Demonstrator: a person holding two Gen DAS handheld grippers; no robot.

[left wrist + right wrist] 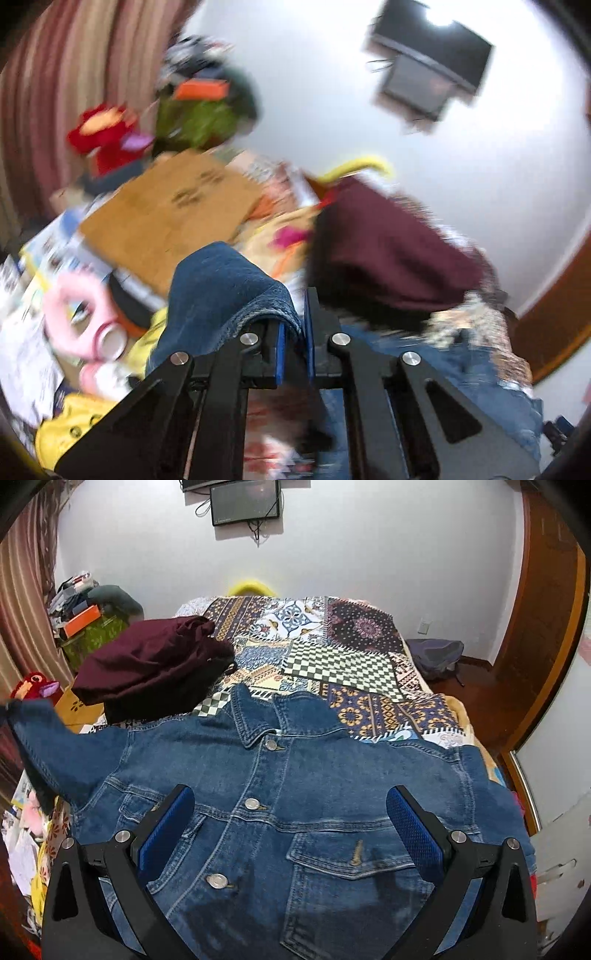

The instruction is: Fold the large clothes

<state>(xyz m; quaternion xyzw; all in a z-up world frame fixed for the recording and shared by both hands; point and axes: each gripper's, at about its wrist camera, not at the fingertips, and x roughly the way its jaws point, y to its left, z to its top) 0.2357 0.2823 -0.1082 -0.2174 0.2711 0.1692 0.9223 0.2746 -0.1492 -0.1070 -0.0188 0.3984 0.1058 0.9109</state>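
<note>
A blue denim jacket (295, 812) lies front up and buttoned on the patterned bedspread (332, 657), collar toward the far wall. My right gripper (290, 819) is open and hovers over the jacket's chest, empty. The jacket's left sleeve (48, 746) is lifted off to the left. My left gripper (293, 332) is shut on the denim sleeve cuff (225, 291), which drapes over the left finger. The left wrist view is blurred by motion.
A folded maroon garment (155, 661) lies on the bed's far left, also in the left wrist view (388, 254). Left of the bed are a cardboard box (173, 210), toys, papers and a striped curtain (22, 602). A wooden door (543, 627) stands at the right.
</note>
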